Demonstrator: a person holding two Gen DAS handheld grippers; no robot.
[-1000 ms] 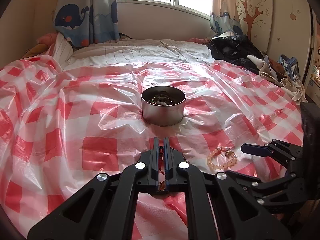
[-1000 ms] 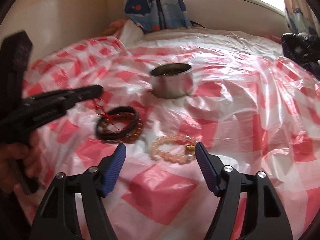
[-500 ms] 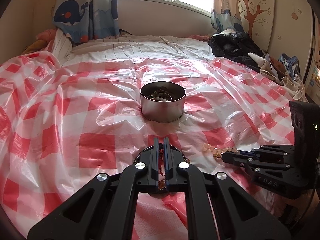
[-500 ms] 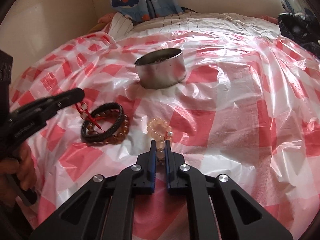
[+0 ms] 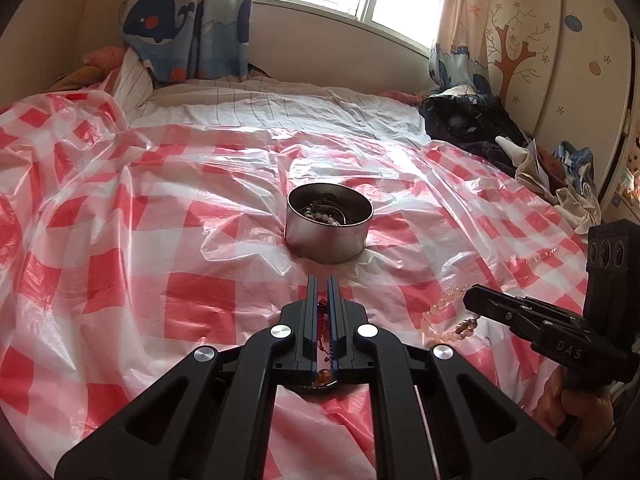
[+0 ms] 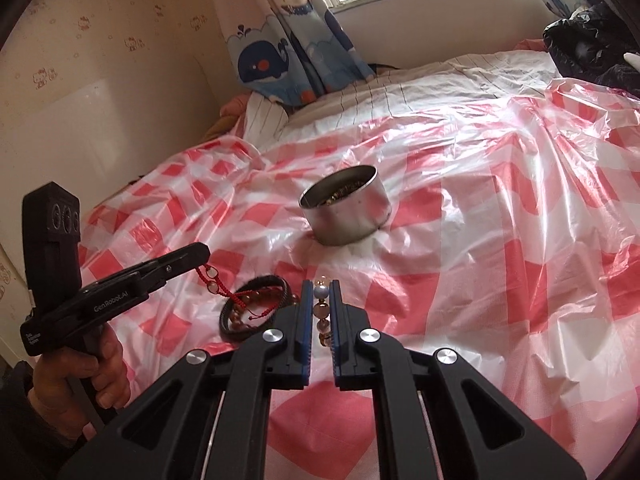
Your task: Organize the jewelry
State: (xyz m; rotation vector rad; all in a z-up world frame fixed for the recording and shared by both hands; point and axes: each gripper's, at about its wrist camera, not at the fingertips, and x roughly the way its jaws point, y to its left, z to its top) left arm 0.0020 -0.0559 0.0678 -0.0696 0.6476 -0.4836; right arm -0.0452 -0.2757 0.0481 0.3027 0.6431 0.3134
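flanking the metal tin (image 5: 329,222): whale curtain (image 5: 188,20), dark clothes (image 5: 472,120)

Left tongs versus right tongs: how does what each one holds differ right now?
The left tongs are shut on a thin red cord bracelet; the right tongs are shut on a pale bead bracelet. The red cord trails down to dark bracelets lying on the checked sheet, while the bead bracelet hangs from the right tongs. Both are short of the metal tin.
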